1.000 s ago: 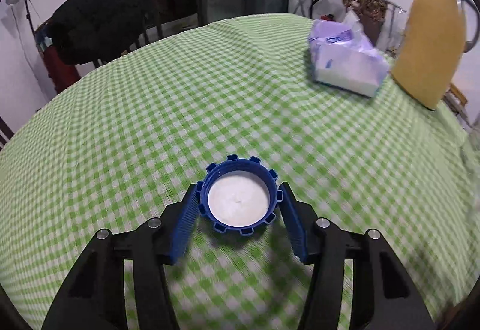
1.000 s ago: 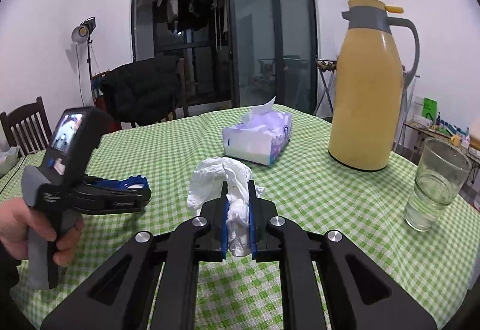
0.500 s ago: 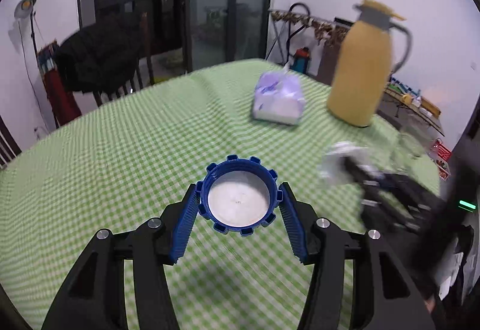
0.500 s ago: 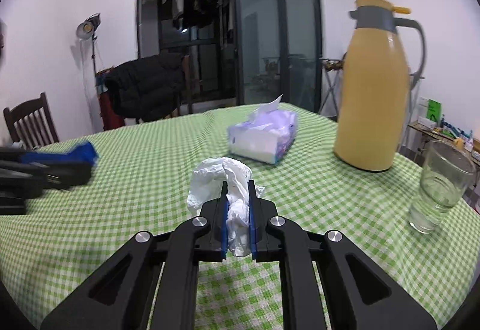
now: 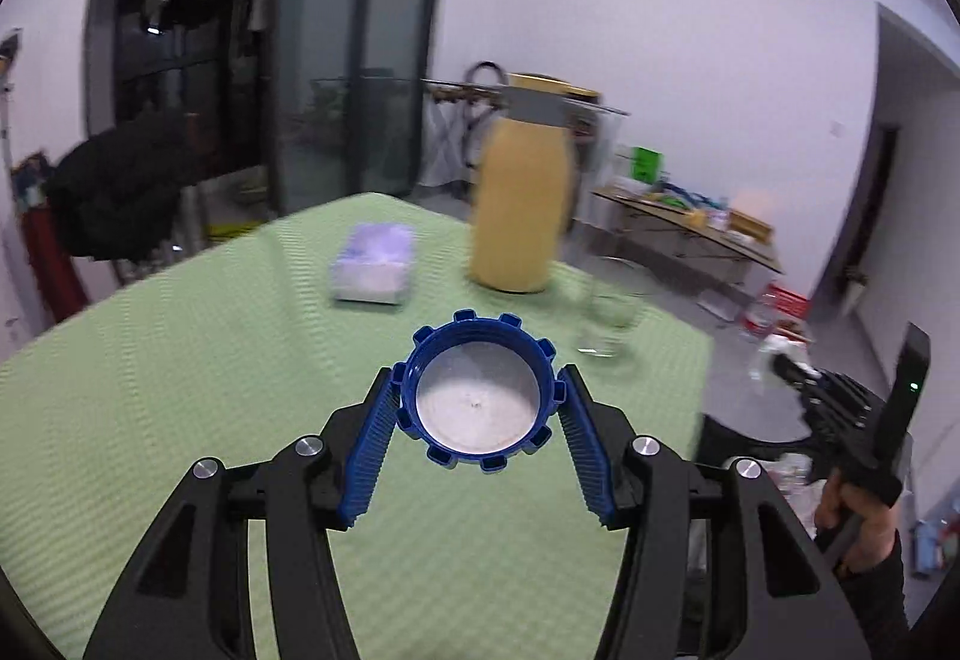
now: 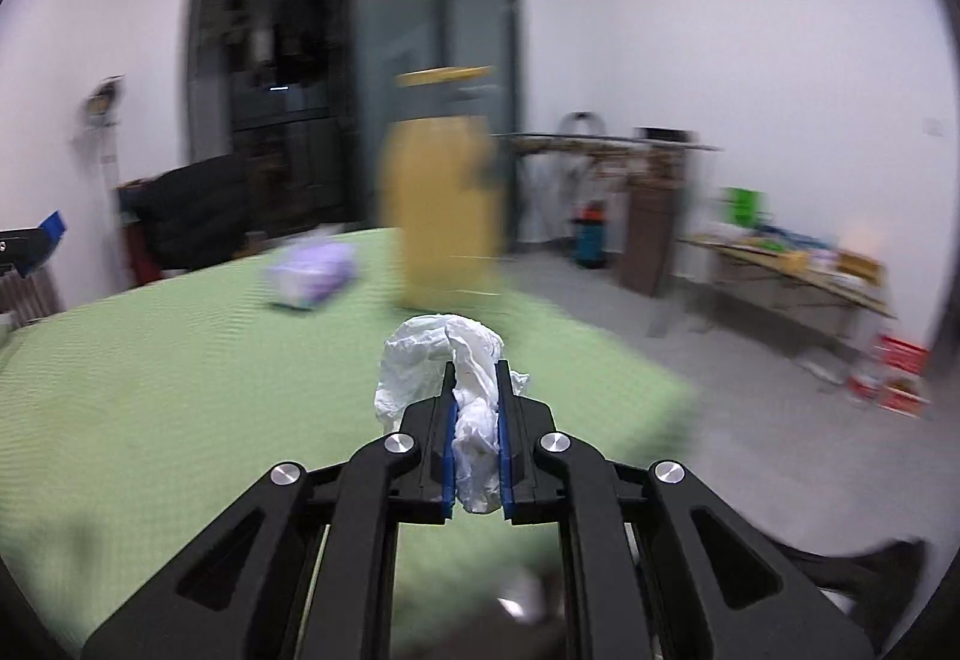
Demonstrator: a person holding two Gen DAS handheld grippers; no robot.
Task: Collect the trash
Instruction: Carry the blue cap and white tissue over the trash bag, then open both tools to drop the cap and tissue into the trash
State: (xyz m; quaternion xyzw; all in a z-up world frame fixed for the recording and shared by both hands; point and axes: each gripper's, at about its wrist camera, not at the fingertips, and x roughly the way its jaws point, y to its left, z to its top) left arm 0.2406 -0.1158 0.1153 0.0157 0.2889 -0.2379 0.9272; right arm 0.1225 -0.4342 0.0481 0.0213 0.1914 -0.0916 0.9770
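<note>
My left gripper (image 5: 480, 390) is shut on a blue ridged bottle cap (image 5: 480, 399) with a white inside, held above the green checked tablecloth (image 5: 180, 390). The blue pads press on the cap from both sides. My right gripper (image 6: 475, 378) is shut on a crumpled white tissue (image 6: 447, 360), which bulges out above and to the left of the fingers. In the left wrist view the right gripper (image 5: 786, 363) shows past the table's right edge, held by a hand (image 5: 852, 522), with the tissue (image 5: 771, 351) at its tip. The left gripper's blue tip (image 6: 51, 228) peeks in at the right wrist view's left edge.
On the table stand a yellow thermos jug (image 5: 522, 198), a purple tissue pack (image 5: 375, 264) and a drinking glass (image 5: 606, 318), all blurred. A dark jacket hangs on a chair (image 5: 114, 192) behind. A cluttered low table (image 5: 684, 228) and red boxes (image 6: 894, 372) sit on the floor to the right.
Both grippers have swung to the right and risen, keeping their loads. The right gripper has passed beyond the table's right edge. The jug and tissue pack have slid leftward in both views.
</note>
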